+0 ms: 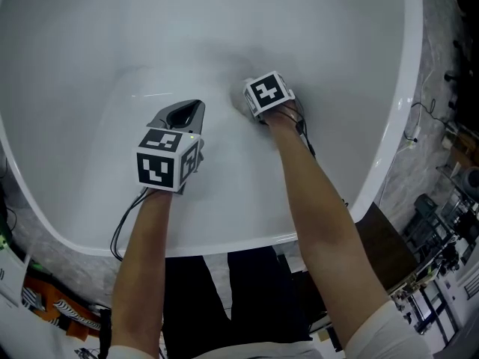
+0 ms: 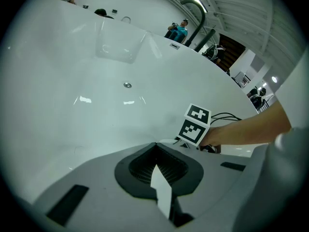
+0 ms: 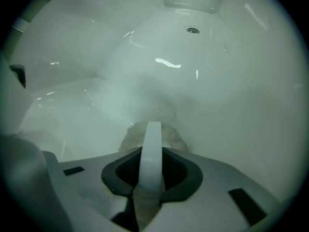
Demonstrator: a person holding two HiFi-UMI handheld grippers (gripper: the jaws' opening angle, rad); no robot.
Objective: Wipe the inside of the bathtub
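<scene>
Right gripper view: right gripper pinches cloth, pressing it onto the bathtub inner wall to wipe | left gripper jaws together, empty, held aside, likely just keeping clear.

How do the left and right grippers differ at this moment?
The right gripper is shut on a cloth, while the left gripper is shut on nothing. The right gripper's tip is down at the tub surface with the cloth against it, while the left gripper is nearer the person and looks across the tub. Both are shut and reach inside the tub.
</scene>
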